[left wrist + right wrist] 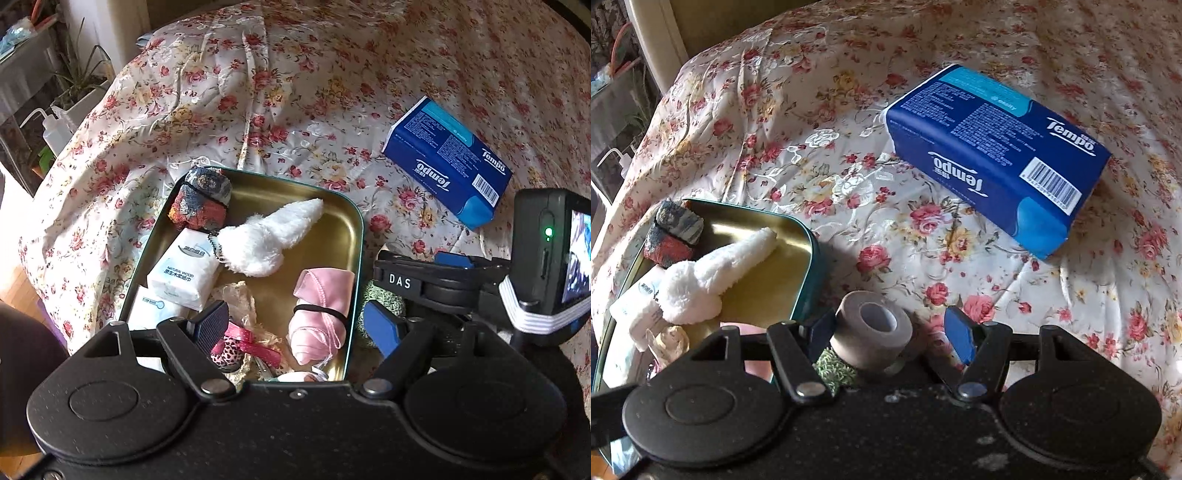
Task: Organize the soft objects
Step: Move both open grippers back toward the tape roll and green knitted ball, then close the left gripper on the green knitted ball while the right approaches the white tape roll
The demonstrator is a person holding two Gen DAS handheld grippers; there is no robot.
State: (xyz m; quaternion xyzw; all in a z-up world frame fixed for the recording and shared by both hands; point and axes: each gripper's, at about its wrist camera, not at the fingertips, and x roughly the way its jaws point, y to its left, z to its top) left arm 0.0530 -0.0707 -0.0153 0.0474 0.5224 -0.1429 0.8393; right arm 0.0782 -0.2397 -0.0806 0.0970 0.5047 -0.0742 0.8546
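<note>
Jaws apart; 1 tin (355,236), 2 tissue packs (183,275).

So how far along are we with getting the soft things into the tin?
Mostly done: the tin already holds the rolled socks, white plush, tissue packs and pink pouch. In hand: the right gripper brackets a tape roll beside the tin, one pad clear of it. Left: the blue Tempo pack on the bedspread.
</note>
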